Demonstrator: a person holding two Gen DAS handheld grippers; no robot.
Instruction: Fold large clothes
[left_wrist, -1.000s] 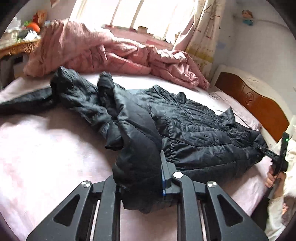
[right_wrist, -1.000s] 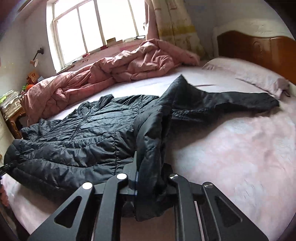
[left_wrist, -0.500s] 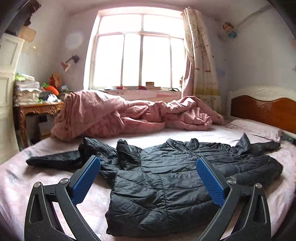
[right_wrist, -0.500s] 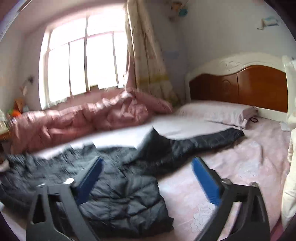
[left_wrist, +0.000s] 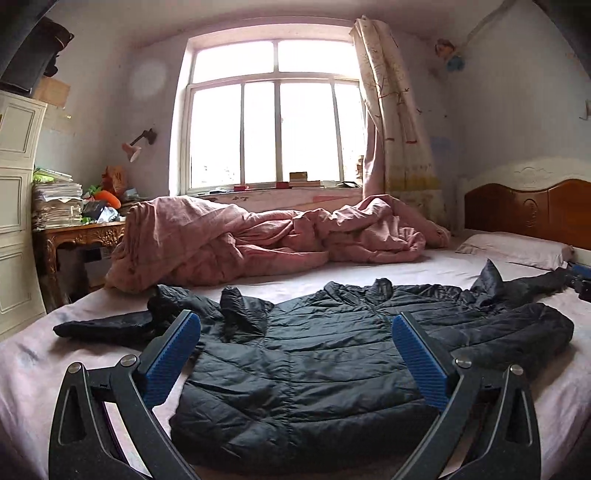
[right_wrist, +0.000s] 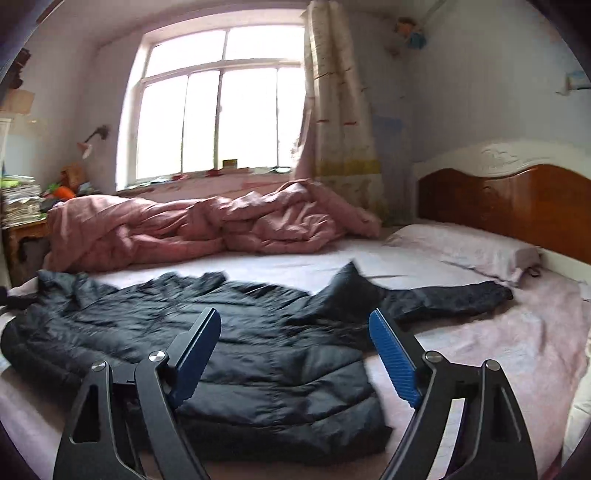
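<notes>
Jacket (left_wrist: 325, 373) lies flat on bed (left_wrist: 44, 365), sleeves out sideways. Left claw (left_wrist: 295, 354) spread wide, empty, just opened. Right claw (right_wrist: 295, 354) spread, empty, jaws just narrowing slightly; both above jacket hem.

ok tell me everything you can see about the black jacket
The black jacket is a quilted puffer with a slightly shiny shell, lying spread out on the pink bed sheet, collar toward the window. One sleeve stretches left, crumpled at the shoulder; the other reaches right toward the pillow. The hem is nearest the cameras. No claw touches it; both stand open above it.
</notes>
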